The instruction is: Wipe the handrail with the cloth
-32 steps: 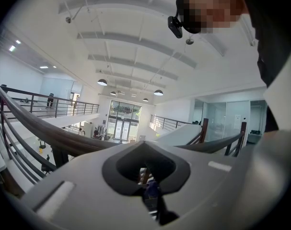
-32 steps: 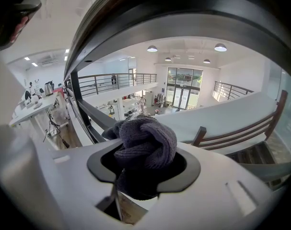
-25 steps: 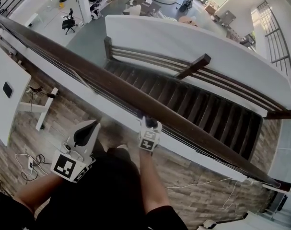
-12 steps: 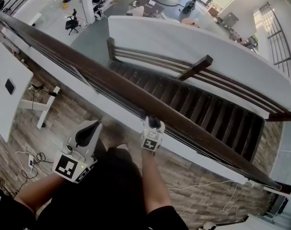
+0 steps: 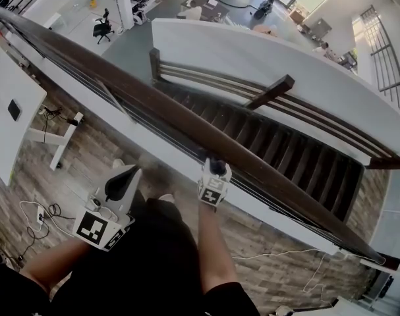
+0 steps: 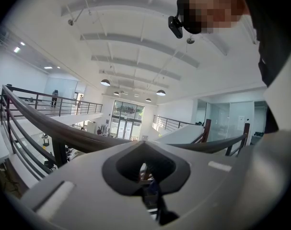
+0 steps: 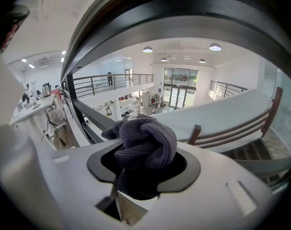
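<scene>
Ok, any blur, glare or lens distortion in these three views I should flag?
Head view: sharp, evenly lit, handrail only slightly bowed. Left gripper view: heavy fisheye, black corners, no harsh glare. Right gripper view: the handrail arcs overhead, close and soft; the cloth is crisp.

Even, bright daylight fills the hall, with glare at the tall windows [image 7: 180, 80] mid-frame and round ceiling lamps [image 6: 105, 82] lit. Both gripper views bow strongly toward black, vignetted edges. The near handrail [image 7: 183, 13] across the top is blurred.
</scene>
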### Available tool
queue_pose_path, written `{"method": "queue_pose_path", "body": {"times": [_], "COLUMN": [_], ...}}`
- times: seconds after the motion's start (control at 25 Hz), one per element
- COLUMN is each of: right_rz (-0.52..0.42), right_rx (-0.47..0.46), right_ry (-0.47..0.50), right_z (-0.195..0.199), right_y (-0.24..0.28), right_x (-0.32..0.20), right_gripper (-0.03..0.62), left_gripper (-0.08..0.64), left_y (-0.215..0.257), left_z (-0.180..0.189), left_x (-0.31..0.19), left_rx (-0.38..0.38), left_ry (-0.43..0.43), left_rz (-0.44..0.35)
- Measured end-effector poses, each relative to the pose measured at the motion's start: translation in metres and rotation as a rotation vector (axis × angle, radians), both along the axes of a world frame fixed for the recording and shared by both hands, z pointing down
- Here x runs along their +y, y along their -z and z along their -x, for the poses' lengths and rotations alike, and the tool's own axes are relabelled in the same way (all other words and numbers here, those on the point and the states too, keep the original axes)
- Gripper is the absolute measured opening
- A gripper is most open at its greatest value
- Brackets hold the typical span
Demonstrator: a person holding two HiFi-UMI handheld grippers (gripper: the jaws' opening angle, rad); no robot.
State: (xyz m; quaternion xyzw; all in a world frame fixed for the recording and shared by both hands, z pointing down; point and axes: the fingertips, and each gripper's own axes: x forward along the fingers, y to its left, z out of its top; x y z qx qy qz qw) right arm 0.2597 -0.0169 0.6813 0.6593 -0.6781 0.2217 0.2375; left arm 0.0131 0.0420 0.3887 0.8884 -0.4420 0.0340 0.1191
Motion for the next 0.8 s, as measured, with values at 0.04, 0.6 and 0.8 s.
{"method": "queue_pose_path", "body": {"times": [0.04, 0.6, 0.8], "right_rz": [0.001, 0.005, 0.007], "right_rx": [0.0, 0.008, 0.006], "right_ry": [-0.003, -0.067, -0.097], "right_z": [-0.003, -0.042, -0.056], "right_y": [0.0, 0.0, -0.002], "right_x": [0.002, 0.023, 0.036], "right_gripper": [0.187, 0.187, 0.187], "left_gripper": [0.0, 0.0, 0.0], "left_y": [0.0, -0.003, -0.003], "left_z": [-0.001, -0.019, -0.026], "left_x": [0.002, 0.015, 0.02], "left_rx": [0.001, 0.017, 0.007], "left_ry": [0.001, -0.022, -0.046], "left_rz": [0.003, 0.008, 0.013]}}
